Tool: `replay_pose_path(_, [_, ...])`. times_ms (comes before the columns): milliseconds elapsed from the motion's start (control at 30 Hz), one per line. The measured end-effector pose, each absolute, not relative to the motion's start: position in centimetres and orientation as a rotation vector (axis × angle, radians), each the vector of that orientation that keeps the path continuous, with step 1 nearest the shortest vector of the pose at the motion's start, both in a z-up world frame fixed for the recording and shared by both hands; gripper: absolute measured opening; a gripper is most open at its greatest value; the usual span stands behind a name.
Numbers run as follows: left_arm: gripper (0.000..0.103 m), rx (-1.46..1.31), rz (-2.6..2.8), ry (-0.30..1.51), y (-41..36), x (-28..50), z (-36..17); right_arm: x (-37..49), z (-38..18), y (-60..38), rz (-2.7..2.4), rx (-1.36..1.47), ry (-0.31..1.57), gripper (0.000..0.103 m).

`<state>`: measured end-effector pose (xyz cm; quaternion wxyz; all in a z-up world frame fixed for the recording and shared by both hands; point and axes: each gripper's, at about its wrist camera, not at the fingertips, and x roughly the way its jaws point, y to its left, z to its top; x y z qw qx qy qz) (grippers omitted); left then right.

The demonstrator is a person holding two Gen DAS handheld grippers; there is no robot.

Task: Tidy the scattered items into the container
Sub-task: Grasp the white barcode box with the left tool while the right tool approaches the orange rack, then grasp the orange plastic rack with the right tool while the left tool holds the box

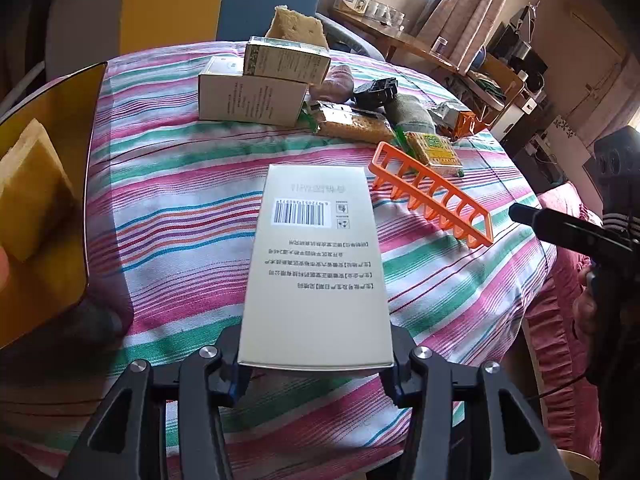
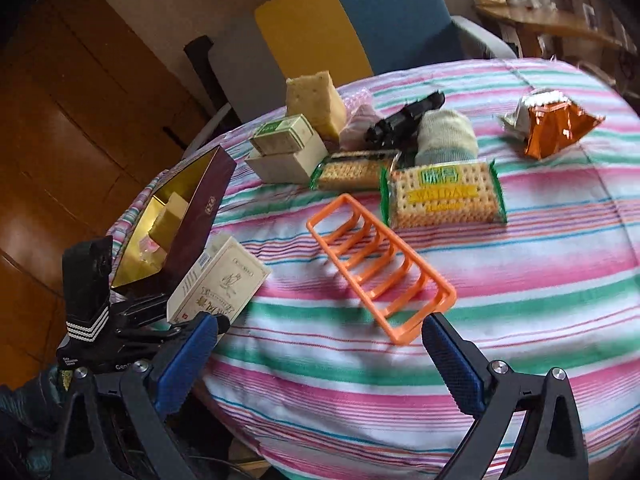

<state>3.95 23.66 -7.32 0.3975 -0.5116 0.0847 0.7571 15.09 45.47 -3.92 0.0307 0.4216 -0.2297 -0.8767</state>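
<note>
The left gripper is pinching the near end of a long white box — its two fingers are pressing on the box's sides so it does not slip. The box is sticking out toward 12 o'clock above the striped tablecloth, probably on its way to the container.

The container, a dark box with a gold inside, is sitting at the table's edge, at 9 o'clock in the left view. It is tilted open, so things are easy to drop in. A yellow sponge piece is already lying inside.

The right gripper is spread wide with nothing between its blue pads. It is pointing at the orange rack lying flat at 12 o'clock — likely the next thing to grab. The cracker packs are waiting farther back.
</note>
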Motion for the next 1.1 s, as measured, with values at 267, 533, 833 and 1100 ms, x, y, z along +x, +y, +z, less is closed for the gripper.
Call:
replay_pose_path(267, [0.064,-1.254,1.920,0.228,22.8,4.6,-6.4,11.0,-5.4,45.8,-2.736,1.513,-0.477,0.091])
replay_pose_path(533, [0.064,-1.287,1.921,0.207,22.3,4.1,-7.0,8.2,-7.7,45.5,-2.713,1.660,-0.290,0.078])
replay_pose_path(833, [0.064,-1.225,1.938,0.267,23.1,4.0,-6.8,11.8,-8.2,43.4,-2.809,1.619,-0.301,0.050])
replay_pose_path(1100, [0.065,-1.221,1.934,0.301,24.0,2.9,-6.9,12.8,-8.1,44.1,-2.860,1.536,-0.608,0.071])
